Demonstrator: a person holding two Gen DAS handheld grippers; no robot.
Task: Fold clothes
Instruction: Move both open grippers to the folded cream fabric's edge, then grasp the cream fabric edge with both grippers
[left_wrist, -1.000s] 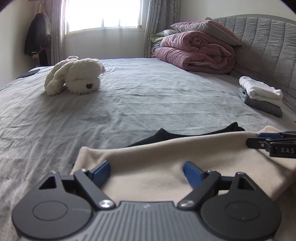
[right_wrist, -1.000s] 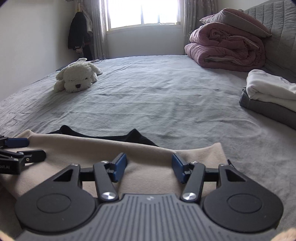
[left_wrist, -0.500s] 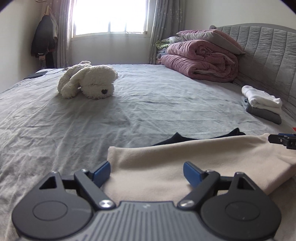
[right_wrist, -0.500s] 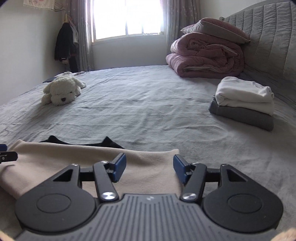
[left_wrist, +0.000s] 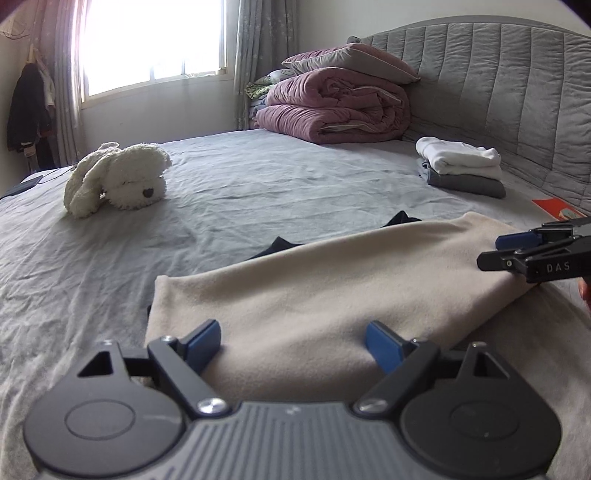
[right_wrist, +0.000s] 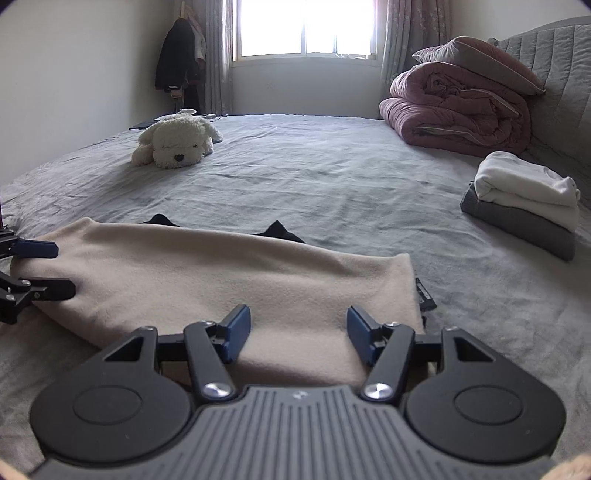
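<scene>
A beige folded garment (left_wrist: 325, 288) lies across the near part of the grey bed, with black fabric (left_wrist: 280, 245) peeking out behind it. My left gripper (left_wrist: 293, 345) stands open over the garment's left half, its blue pads apart and pressing nothing. In the right wrist view the same beige garment (right_wrist: 221, 273) spreads left, and my right gripper (right_wrist: 297, 330) is open above its right end. Each gripper shows in the other's view: the right gripper (left_wrist: 517, 245) at the right edge, the left gripper (right_wrist: 35, 267) at the left edge.
A white plush dog (left_wrist: 118, 179) lies far left on the grey bed sheet (left_wrist: 258, 177). A folded white and grey pile (left_wrist: 461, 171) sits far right by the padded headboard (left_wrist: 517, 92). A rolled pink quilt (left_wrist: 332, 110) with a pillow is at the back. A red item (left_wrist: 556, 208) lies at the right edge.
Both views have swung sideways over the garment. The left gripper now sits farther right on the beige cloth, the right one nearer its right end. The right jaws stand slightly wider.
</scene>
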